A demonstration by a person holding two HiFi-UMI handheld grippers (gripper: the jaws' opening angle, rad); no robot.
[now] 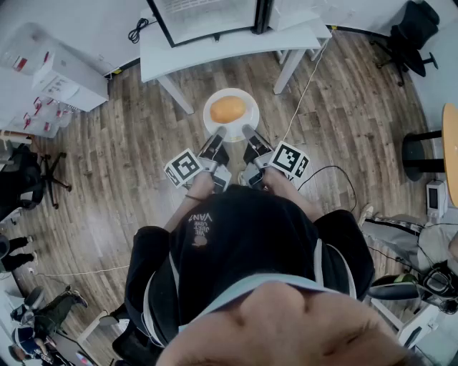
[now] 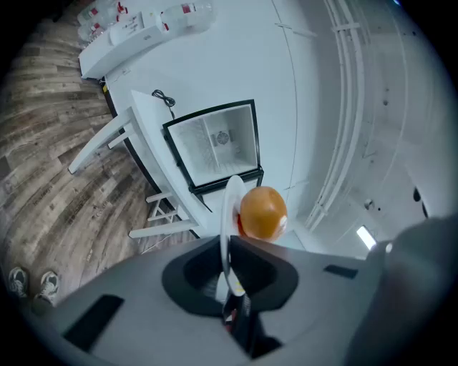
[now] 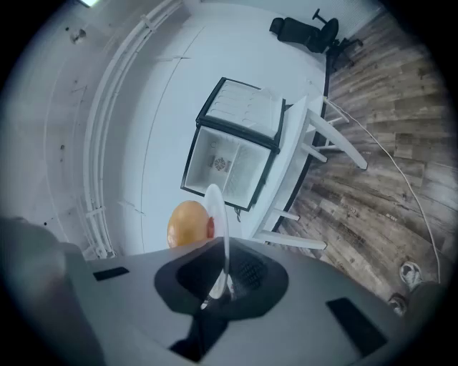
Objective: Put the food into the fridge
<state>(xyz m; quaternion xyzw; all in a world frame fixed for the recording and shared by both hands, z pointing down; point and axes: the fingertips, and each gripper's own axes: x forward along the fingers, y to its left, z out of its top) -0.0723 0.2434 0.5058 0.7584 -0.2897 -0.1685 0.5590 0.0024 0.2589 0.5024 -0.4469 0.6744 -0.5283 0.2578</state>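
Observation:
A white plate carries an orange bun-like food and hangs above the wooden floor in the head view. My left gripper is shut on the plate's near left rim, and my right gripper is shut on its near right rim. In the left gripper view the plate runs edge-on between the jaws with the food to its right. In the right gripper view the plate is also edge-on, the food on its left. The open small fridge stands on a white table ahead.
The fridge shows an empty white interior, seen also in the right gripper view as the fridge with its door swung open. A cable trails from the table across the floor. White boxes lie left; an office chair sits far right.

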